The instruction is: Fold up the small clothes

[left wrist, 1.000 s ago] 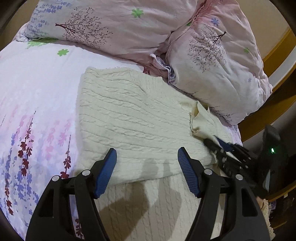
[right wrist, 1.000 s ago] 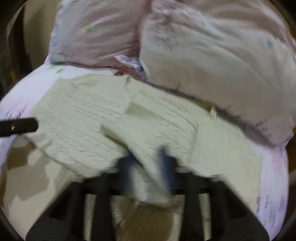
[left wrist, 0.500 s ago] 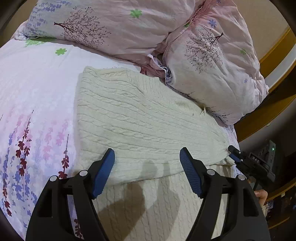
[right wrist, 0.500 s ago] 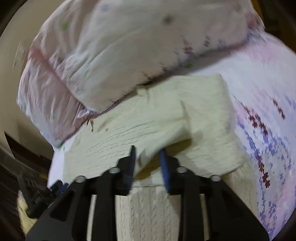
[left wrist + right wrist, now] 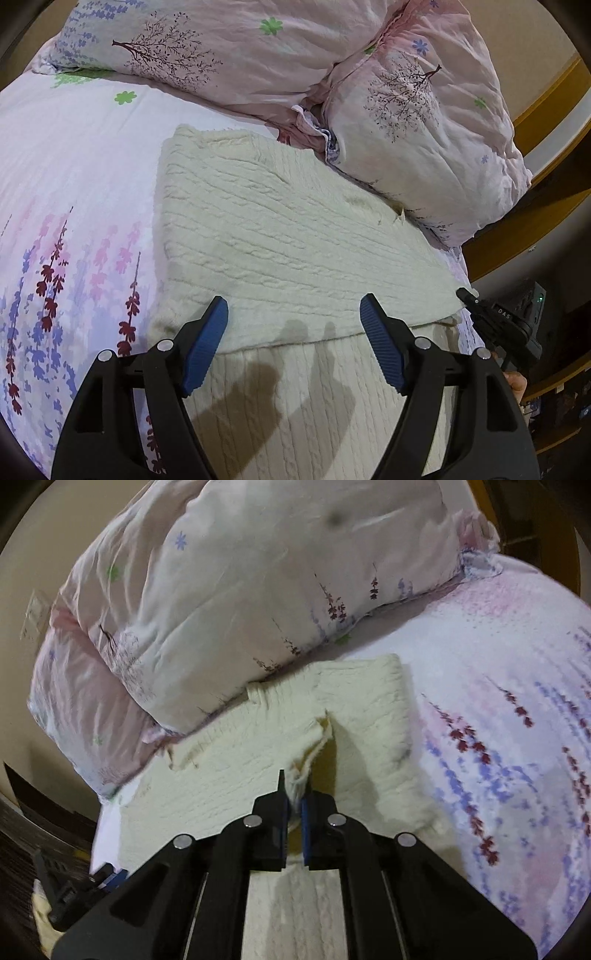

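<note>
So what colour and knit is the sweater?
Cream cable-knit sweater, clearest in the left wrist view.

I count one cream cable-knit sweater lying on the bed, and it is the only garment I can see. Behind it are two pink floral pillows, the first pillow toward the left and the second pillow toward the right in my left view. There is one bedsheet, printed with lavender sprigs. I carry two grippers: my left gripper and my right gripper, and each has two fingers, so four fingers in all. On the wall, in my right view, I make out one pale switch plate.
</note>
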Demonstrator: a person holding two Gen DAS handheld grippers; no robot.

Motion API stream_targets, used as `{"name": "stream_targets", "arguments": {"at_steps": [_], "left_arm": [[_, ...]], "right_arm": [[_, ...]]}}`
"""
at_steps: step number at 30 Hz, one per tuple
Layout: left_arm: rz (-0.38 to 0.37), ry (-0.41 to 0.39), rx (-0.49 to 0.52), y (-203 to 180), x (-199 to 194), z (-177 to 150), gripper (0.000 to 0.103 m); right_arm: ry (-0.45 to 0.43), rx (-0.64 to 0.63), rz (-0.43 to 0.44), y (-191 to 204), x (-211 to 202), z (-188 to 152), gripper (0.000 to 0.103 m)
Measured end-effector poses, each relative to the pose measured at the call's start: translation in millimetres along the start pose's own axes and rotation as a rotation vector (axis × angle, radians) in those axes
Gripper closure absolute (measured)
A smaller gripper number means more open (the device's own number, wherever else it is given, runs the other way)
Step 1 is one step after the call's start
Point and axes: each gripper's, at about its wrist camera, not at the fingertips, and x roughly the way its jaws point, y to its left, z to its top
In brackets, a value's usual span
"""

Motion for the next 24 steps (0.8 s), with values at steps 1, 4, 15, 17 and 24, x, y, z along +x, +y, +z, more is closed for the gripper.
{"name": "stream_targets", "arguments": {"at_steps": [1, 4, 15, 17, 24], "left_arm": [[0.001, 0.0, 0.002, 0, 0, 0, 0.028], [0.001, -0.001, -0.003, 0, 1, -1, 0.028], [-0.022, -0.021, 0.026, 0, -38, -31, 0.028], [-0.02, -0.032, 0.036, 5, -54, -45, 0.028], [-0.013, -0.038, 0.017, 22, -89, -97, 0.028]], "right_arm": [[0.01, -0.003, -0.016, -1, 1, -2, 0.098], [0.042, 0.0, -0.061, -5, 10, -5, 0.098], [0.103, -0.087, -0.039, -17, -28, -18, 0.049], [0.102, -0.107, -0.021, -27, -47, -25, 0.046], [0.161, -0.095, -0.004, -85, -103, -68, 0.046]]}}
